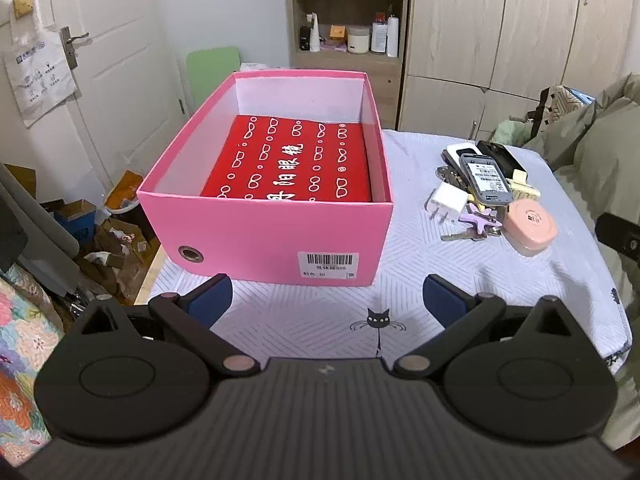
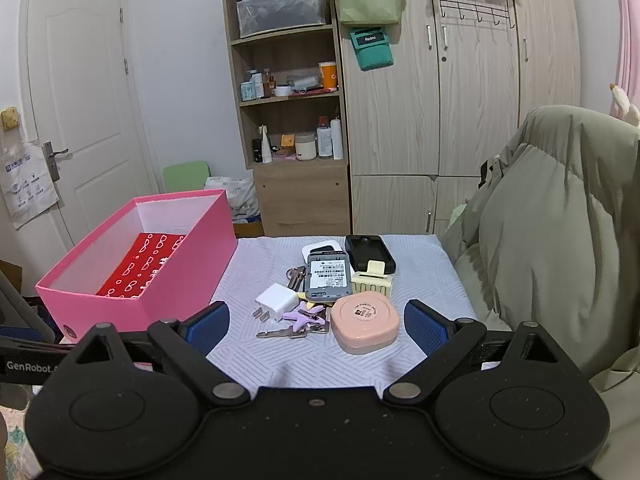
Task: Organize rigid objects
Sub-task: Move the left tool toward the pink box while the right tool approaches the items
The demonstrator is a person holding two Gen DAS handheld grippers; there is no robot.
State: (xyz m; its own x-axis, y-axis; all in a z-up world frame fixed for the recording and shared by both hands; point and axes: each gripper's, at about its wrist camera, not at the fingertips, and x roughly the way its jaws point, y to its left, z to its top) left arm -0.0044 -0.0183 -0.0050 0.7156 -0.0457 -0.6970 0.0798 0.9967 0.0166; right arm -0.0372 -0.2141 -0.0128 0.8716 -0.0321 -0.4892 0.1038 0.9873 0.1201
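Where phone (image 2: 328, 276) overlaps, keys (image 2: 295, 274) half hidden

Two handheld grippers in matte black plastic: the left gripper (image 1: 328, 300) and right gripper (image 2: 316, 324) each carry blue ribbed pads (image 2: 208, 326), silver pivot pins, round embossed discs and a ribbed body; white "GenRobot" lettering marks one side piece.
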